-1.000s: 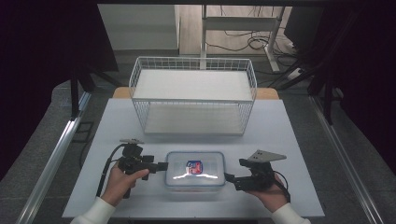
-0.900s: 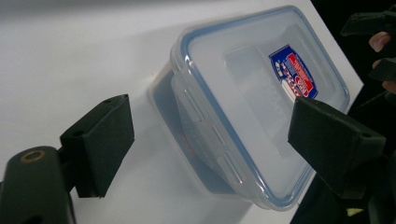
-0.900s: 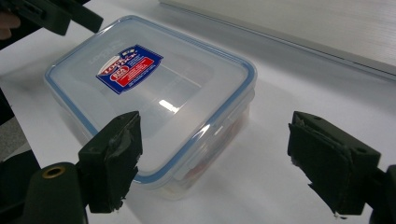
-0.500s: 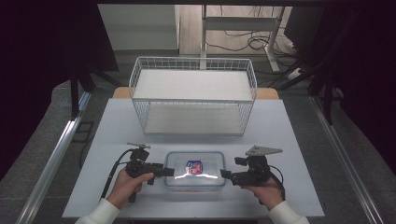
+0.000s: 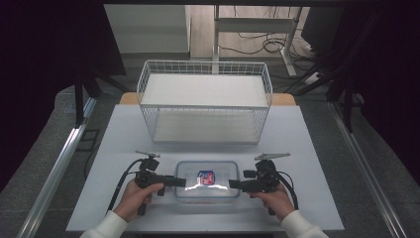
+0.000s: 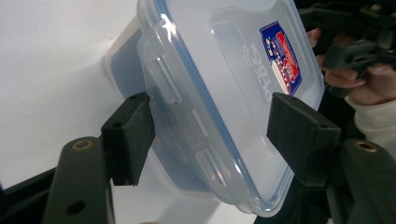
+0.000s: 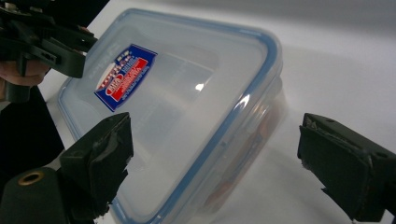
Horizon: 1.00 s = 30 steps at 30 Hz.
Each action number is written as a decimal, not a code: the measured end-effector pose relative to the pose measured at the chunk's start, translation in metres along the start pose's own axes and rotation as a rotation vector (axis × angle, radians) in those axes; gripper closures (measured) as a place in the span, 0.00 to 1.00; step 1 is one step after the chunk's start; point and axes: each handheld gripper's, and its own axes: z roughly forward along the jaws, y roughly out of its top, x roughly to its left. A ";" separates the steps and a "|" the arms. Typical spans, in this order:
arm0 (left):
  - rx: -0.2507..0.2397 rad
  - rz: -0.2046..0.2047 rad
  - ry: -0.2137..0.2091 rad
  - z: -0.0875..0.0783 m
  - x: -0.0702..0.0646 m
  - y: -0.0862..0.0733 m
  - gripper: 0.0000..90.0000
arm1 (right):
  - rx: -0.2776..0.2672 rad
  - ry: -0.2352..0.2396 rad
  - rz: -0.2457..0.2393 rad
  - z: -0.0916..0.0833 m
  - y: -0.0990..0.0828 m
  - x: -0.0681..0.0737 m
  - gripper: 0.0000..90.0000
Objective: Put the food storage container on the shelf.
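A: Where's the box?
B: Clear plastic container [image 5: 207,182] sits at the near edge of the white table [image 5: 124,129], lid on, blue seal, red-blue sticker [image 5: 205,177] on top. Wire basket [image 5: 205,99] stands behind it, well apart.

A: Left claw?
B: Left claw [image 5: 179,181] is at the container's left end. Jaws spread wide, one on each side of the side latch [image 6: 182,121], neither pad pressing it.

A: Right claw?
B: Right claw [image 5: 235,184] is at the right end, pointing inward. Also spread; the container's corner lies between its pads [image 7: 109,154], gaps on both sides.

A: Hands?
B: Left hand [image 5: 134,194] and right hand [image 5: 275,197] each hold a handle, white sleeves at the bottom.
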 end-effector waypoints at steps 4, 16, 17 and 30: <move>0.002 -0.006 -0.006 -0.001 0.001 0.000 0.38 | 0.042 0.033 0.032 0.010 0.001 -0.004 0.12; 0.005 -0.003 0.000 0.000 0.000 0.001 0.38 | 0.084 0.123 0.155 0.012 0.003 -0.010 0.28; 0.005 -0.004 -0.001 0.000 0.000 0.001 0.38 | 0.082 0.119 0.160 0.009 0.003 -0.009 0.33; -0.013 0.029 0.011 -0.009 -0.008 -0.004 0.46 | 0.068 0.134 0.192 -0.003 0.002 -0.007 0.49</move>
